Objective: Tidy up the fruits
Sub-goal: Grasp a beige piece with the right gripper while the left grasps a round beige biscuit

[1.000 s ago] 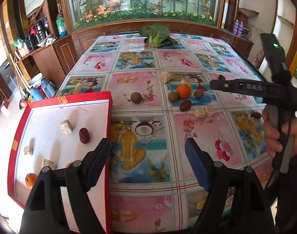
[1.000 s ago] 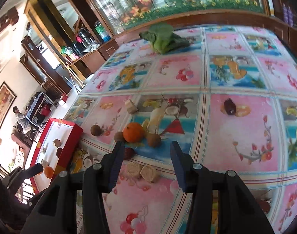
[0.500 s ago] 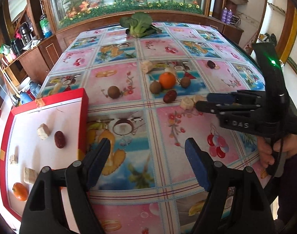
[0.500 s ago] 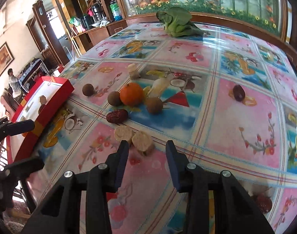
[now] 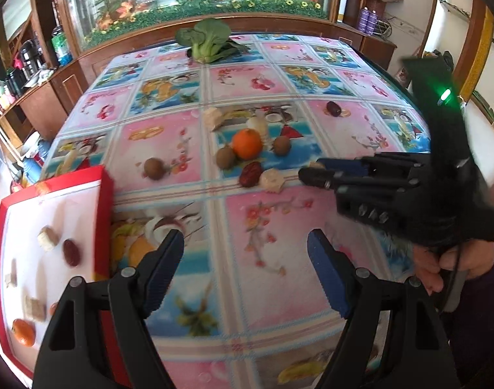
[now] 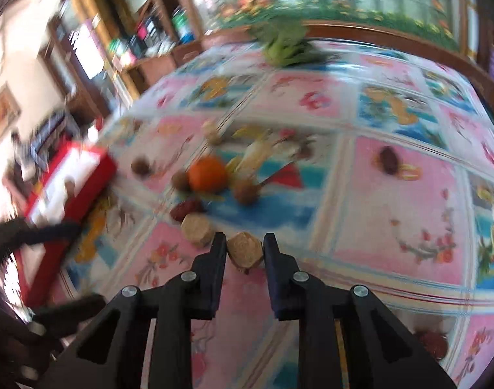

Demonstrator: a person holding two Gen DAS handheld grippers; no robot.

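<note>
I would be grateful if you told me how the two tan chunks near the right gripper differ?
The right chunk sits between the right gripper's fingers; the left chunk lies free beside them. The left chunk is next to the red date; the right chunk is farther from it. Both are tan and rough.

We find no legible text, label, brand, number or sign in either view. Raised lettering on the right gripper [image 5: 306,170], seen from the left wrist camera, is too blurred for us to read. The tablecloth [image 5: 279,214] carries only fruit and flower pictures, no wording we can read.
</note>
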